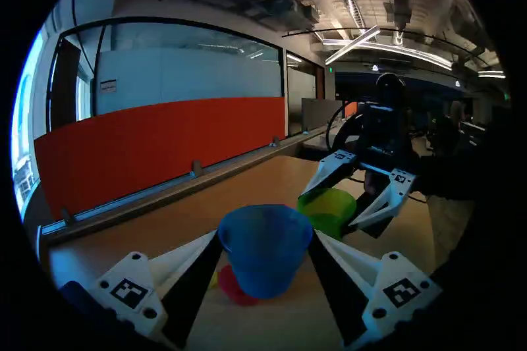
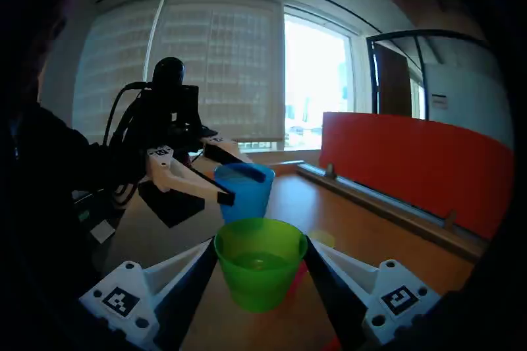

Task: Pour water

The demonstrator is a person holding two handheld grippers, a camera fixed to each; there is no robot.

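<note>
The fingers of the left gripper (image 1: 265, 239) press on both sides of a blue cup (image 1: 265, 267) and hold it upright. The right gripper (image 2: 260, 245) has its fingers closed the same way on a green cup (image 2: 260, 288), which has a little water (image 2: 258, 261) in the bottom. I cannot tell whether the blue cup holds any.

The two cups sit close together over the desk (image 1: 263, 176), rims near but not touching. That gap is where I'd expect trouble. If the green cup tips before its lip is over the blue rim, the water will run down onto the desk and onto the small red thing (image 1: 234, 288) and yellow thing (image 2: 323, 238) lying beneath. The cups look like thin plastic, so a hard squeeze could buckle a wall. A knock between rims could twist either cup in its grip.
</note>
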